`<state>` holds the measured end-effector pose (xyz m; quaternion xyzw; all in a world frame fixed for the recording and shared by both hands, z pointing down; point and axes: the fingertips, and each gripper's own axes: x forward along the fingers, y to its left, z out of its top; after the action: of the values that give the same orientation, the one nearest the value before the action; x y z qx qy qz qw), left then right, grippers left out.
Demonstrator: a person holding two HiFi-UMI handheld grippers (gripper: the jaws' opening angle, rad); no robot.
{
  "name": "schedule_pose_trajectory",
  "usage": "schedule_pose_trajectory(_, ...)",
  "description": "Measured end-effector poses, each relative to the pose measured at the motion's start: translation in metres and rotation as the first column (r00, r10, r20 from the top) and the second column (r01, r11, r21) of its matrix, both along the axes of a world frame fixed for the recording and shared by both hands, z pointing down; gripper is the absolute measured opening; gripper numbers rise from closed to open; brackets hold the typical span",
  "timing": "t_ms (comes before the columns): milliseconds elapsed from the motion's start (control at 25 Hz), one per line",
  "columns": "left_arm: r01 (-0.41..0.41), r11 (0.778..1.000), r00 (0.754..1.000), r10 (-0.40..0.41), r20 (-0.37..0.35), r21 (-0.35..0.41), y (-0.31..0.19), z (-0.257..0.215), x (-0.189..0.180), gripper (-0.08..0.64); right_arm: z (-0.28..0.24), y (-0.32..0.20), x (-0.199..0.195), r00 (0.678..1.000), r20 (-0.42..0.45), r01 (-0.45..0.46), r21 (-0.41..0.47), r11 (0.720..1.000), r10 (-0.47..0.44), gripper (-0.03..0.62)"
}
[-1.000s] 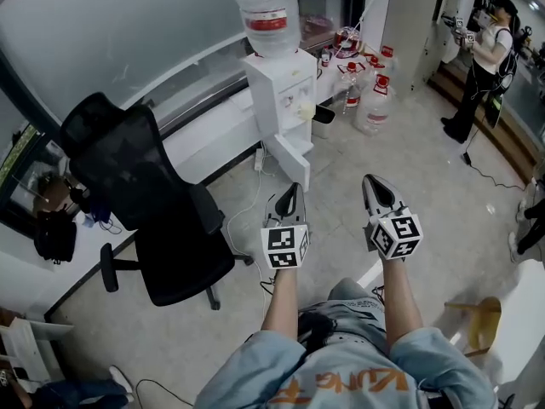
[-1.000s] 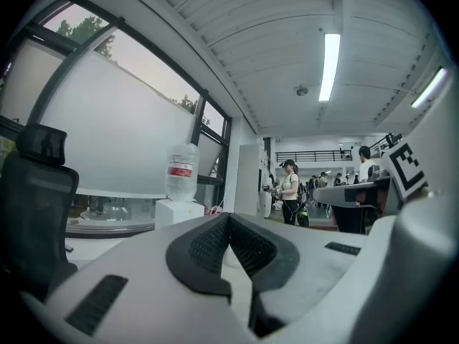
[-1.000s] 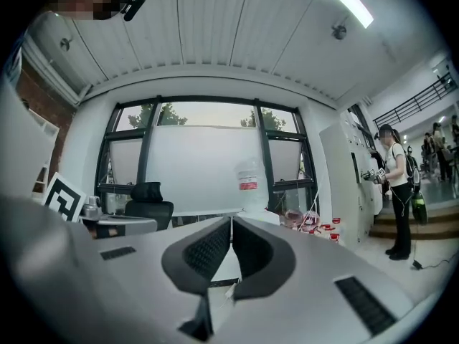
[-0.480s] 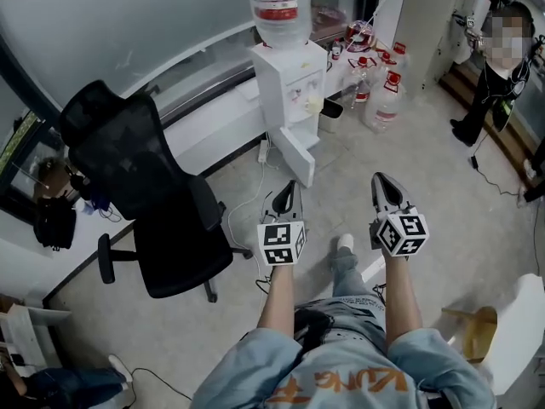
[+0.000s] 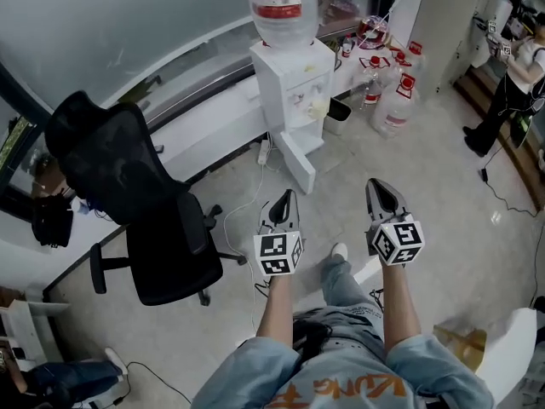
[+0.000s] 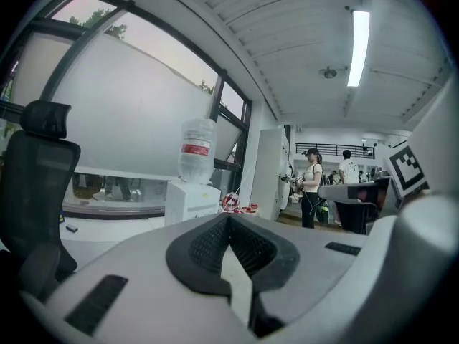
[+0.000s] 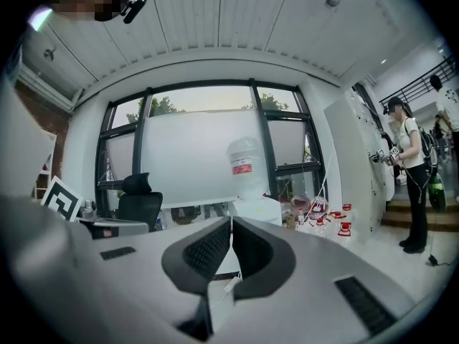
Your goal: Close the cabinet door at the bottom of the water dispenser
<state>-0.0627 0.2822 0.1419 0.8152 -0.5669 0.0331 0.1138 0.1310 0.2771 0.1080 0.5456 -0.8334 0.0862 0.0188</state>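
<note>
Water dispenser [image 5: 294, 88] with its bottom cabinet door [image 5: 298, 162] standing open; two hand-held grippers, both closed and empty.

White floor-standing dispenser against the low white ledge under the window, with an inverted water bottle [image 5: 285, 7] with a red label on top. The door is swung outward from the dispenser's base over the floor, its free edge pointing toward the person. Left gripper [image 5: 286, 194]: jaws together at the tips, nothing between them, held over the floor well short of the door. Right gripper [image 5: 379, 186]: jaws pressed together, nothing held, level with the left one and apart from it. Also present: a black office chair [image 5: 136, 203] left of the dispenser, a cluster of water jugs [image 5: 392, 100] on the floor to its right, and a standing person [image 5: 511, 100] at far right.
</note>
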Motion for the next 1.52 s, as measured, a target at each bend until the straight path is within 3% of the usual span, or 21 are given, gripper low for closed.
schedule_pose_trajectory(320,0.037,0.987,0.999,-0.034,0.023,-0.160,-0.088,0.061,0.045,0.009,0.070,-0.097,0.049,1.000,0.007,0.022,-0.158,0.987,-0.021,0.031)
schedule_pose_trajectory(520,0.066,0.982,0.997,-0.059,0.045,-0.176,-0.139,0.061,0.070,0.011,0.072,-0.167,0.065,0.998,0.022,0.061,-0.154,0.986,-0.058,0.031)
schedule_pose_trajectory(680,0.076,0.979,0.996,-0.065,0.066,-0.187,-0.163,0.063,0.077,0.011,0.079,-0.201,0.056,0.994,0.047,0.107,-0.160,0.981,-0.100,0.031)
schedule_pose_trajectory(1000,0.150,0.965,0.988,-0.139,0.068,-0.213,-0.205,0.075,0.038,0.011,0.090,-0.249,0.015,0.983,0.050,0.185,-0.187,0.965,-0.179,0.031)
schedule_pose_trajectory(1200,0.153,0.971,0.988,-0.144,0.058,-0.186,-0.233,0.061,0.017,0.011,0.071,-0.281,-0.006,0.983,0.036,0.185,-0.160,0.970,-0.181,0.031)
schedule_pose_trajectory(1520,0.182,0.956,0.983,-0.175,0.050,-0.228,-0.254,0.083,-0.032,0.011,0.090,-0.304,-0.067,0.971,0.005,0.237,-0.197,0.951,-0.240,0.031)
